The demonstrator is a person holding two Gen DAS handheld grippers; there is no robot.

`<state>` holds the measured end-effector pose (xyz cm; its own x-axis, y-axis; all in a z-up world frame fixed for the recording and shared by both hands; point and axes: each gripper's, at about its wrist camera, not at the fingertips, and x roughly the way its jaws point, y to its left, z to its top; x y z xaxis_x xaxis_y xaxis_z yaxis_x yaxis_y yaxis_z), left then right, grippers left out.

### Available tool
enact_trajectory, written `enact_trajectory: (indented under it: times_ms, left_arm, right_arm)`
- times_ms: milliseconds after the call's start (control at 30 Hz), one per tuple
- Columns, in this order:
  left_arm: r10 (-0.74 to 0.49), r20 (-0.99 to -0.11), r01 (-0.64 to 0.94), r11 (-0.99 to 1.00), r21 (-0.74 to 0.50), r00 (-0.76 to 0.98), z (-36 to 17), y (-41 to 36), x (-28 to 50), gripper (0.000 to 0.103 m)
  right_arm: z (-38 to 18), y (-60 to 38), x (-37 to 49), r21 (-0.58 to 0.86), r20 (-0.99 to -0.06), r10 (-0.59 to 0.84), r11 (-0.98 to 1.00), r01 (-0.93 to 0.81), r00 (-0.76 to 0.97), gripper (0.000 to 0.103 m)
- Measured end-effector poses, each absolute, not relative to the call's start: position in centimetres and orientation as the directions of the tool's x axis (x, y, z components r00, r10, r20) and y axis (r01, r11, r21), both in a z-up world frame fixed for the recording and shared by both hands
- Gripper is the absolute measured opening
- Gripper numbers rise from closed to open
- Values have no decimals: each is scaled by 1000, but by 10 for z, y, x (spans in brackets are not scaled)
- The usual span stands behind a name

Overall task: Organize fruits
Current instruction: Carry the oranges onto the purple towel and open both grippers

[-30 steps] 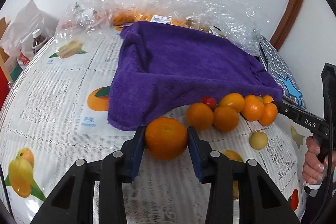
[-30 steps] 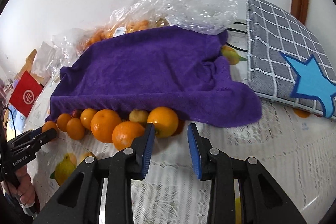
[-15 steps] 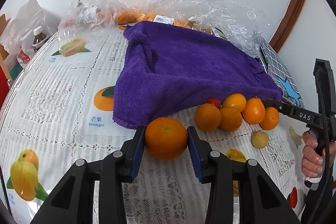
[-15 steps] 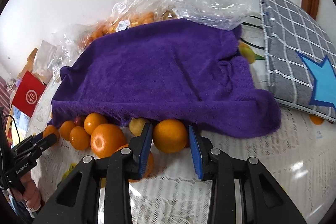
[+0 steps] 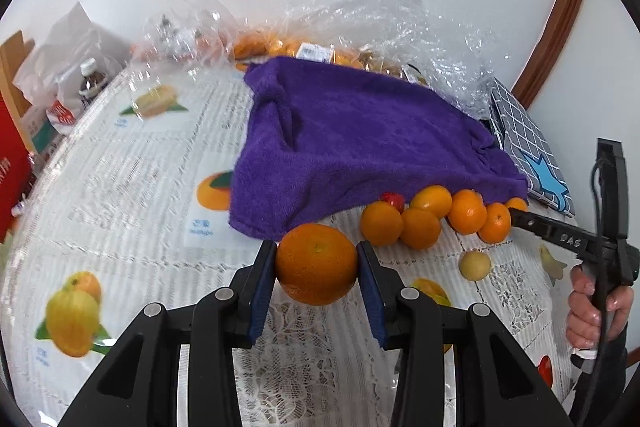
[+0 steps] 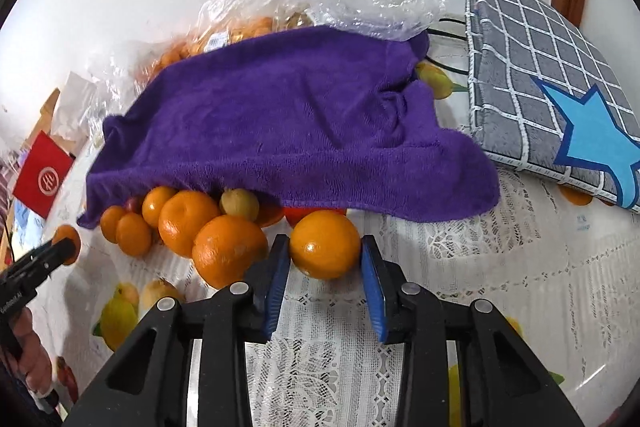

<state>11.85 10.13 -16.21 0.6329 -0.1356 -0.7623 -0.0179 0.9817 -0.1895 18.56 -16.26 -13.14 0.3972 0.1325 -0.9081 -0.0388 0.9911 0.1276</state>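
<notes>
My left gripper is shut on a large orange and holds it just above the tablecloth, in front of a purple towel. Several oranges and a small red fruit lie along the towel's front edge. In the right wrist view, my right gripper has its pads on both sides of an orange at the towel's edge, closed around it. More oranges and a small yellowish fruit sit to its left.
Clear plastic bags with oranges lie behind the towel. A grey checked cushion with a blue star lies at the right. A small pale fruit sits alone on the cloth. A bottle and red box stand at the left.
My right gripper moved forward to the towel's edge and closed around an orange. My left gripper drew back and lifted slightly with its orange.
</notes>
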Motion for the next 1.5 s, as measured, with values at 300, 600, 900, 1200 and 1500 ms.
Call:
enact_trajectory:
  times_ms: [300,600,900,1200,1500]
  left_arm:
    - [-130,-721,-1,984,-178,680,-114,91,147,38]
    - [-110,-704,-9,987,-162,701,-85,83,198,38]
    - [-42,-726,-35,995,-90,687,-91,79,247,38]
    - [-67,-779,-27,994,-107,623,-136,73,289,38]
    - [-100,-833,-36,989,-143,544,-172,64,314,38]
  right_arm:
    - [-72,-168,190,126,-856,133,991,-49,499,35]
    - [-44,-161,217,97,-827,119,993,-69,549,35]
    - [-46,-151,254,70,-816,119,992,-106,566,35]
    - [-106,-142,300,77,-862,129,989,-126,489,35]
    - [-145,-137,320,44,-900,96,991,-130,425,35]
